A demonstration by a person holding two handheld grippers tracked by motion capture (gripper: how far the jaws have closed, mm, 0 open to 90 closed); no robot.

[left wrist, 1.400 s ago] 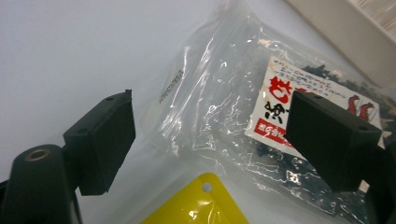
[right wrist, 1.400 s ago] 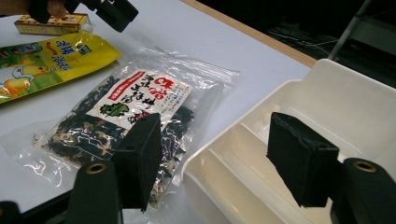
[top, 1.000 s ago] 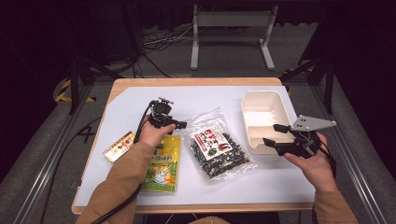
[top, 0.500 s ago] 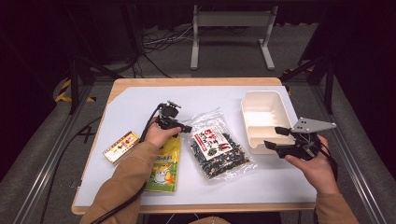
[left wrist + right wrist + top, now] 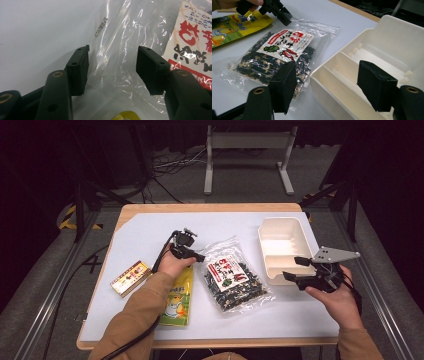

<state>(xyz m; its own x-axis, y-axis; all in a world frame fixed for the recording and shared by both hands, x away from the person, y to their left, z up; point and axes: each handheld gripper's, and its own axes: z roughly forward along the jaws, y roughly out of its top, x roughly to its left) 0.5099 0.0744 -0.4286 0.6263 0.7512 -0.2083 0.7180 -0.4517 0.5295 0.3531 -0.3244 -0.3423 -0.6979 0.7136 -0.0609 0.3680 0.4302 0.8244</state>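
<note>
The step in hand is judged to be the reach for the clear bag of dark dried food (image 5: 232, 280), which lies flat on the table (image 5: 150, 232) at the centre of the high view, between the yellow packet (image 5: 177, 295) at its left and the cream tray (image 5: 282, 247) at its right. The left tongs (image 5: 196, 256) are seen just at the bag's upper-left corner; in the left gripper view (image 5: 112, 71) the jaws stand wide apart, with the empty sealed edge of the bag (image 5: 117, 50) lying between and beyond them, and nothing gripped. The right tongs (image 5: 295, 268) are held at the right of the high view, over the near rim of the tray; in the right gripper view (image 5: 325, 87) their jaws are also wide and empty, the tray's near wall (image 5: 329, 85) lying between them.

The next move would call for the left tongs to be lowered onto the thin plastic edge and closed there, since the film lies flat against the table and offers little to catch.

Open table is left above the bag, toward the top edge, and below it, toward the near edge. A small box (image 5: 130, 277) lies near the table's left edge, well apart from the bag.
</note>
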